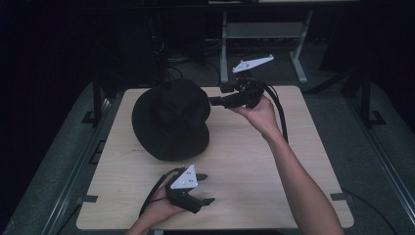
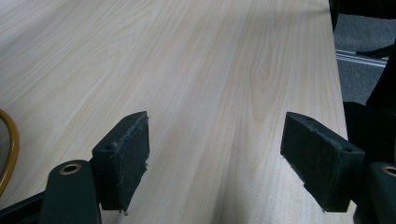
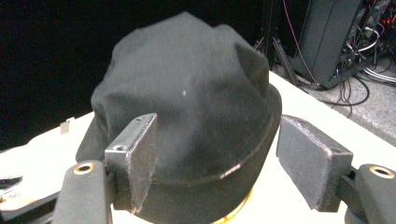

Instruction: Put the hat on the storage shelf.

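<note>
A black hat [image 1: 171,120] with a round crown and a brim sits on the light wooden table [image 1: 244,161], at the back left of centre. My right gripper [image 1: 215,100] is held level just right of the hat and points at it. In the right gripper view the hat [image 3: 187,107] stands close ahead of that gripper [image 3: 217,135], whose jaws are open and apart from the fabric. My left gripper [image 1: 206,188] rests near the table's front edge. Its jaws [image 2: 217,140] stand open over bare wood [image 2: 210,56].
A grey metal stand [image 1: 264,29] rises behind the table, with cables and dark equipment [image 3: 364,79] on the floor past the far edge. A yellow curved edge [image 2: 11,149] shows at the left of the left gripper view. Bare tabletop spreads right of the hat.
</note>
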A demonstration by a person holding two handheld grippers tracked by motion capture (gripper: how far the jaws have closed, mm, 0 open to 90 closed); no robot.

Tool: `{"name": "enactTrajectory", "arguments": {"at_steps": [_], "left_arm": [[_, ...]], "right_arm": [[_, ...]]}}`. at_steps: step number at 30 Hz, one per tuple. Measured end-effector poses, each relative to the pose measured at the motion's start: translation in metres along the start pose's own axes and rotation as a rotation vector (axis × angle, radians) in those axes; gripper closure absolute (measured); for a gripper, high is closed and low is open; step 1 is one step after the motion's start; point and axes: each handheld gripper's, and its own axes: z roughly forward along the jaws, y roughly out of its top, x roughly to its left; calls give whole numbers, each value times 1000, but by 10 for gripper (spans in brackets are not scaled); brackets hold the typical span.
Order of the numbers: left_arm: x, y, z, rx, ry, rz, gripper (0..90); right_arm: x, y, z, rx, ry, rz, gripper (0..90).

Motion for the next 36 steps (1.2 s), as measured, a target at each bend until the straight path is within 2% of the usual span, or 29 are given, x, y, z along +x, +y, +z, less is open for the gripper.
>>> {"name": "enactTrajectory", "arguments": {"at_steps": [5, 6, 13, 21, 27, 33, 36], "left_arm": [[0, 0, 0, 3, 1, -7, 232], [1, -1, 0, 4, 2, -6, 232], [1, -1, 0, 3, -1, -18, 231], [3, -1, -1, 7, 6, -23, 229], [4, -2, -3, 5, 11, -28, 229], [5, -3, -4, 3, 9, -42, 229], [5, -2, -5, 5, 13, -40, 229]], "right_arm": [[-1, -10, -5, -3, -8, -4, 282], [-2, -17, -8, 0, -9, 3, 281], [-7, -36, -16, -4, -6, 36, 261], [-5, -50, -22, -2, 2, 41, 244], [-4, -66, -29, 5, -13, 40, 236], [-7, -85, -40, 1, -15, 68, 235], [-7, -95, -46, -12, 1, 86, 234]]}}
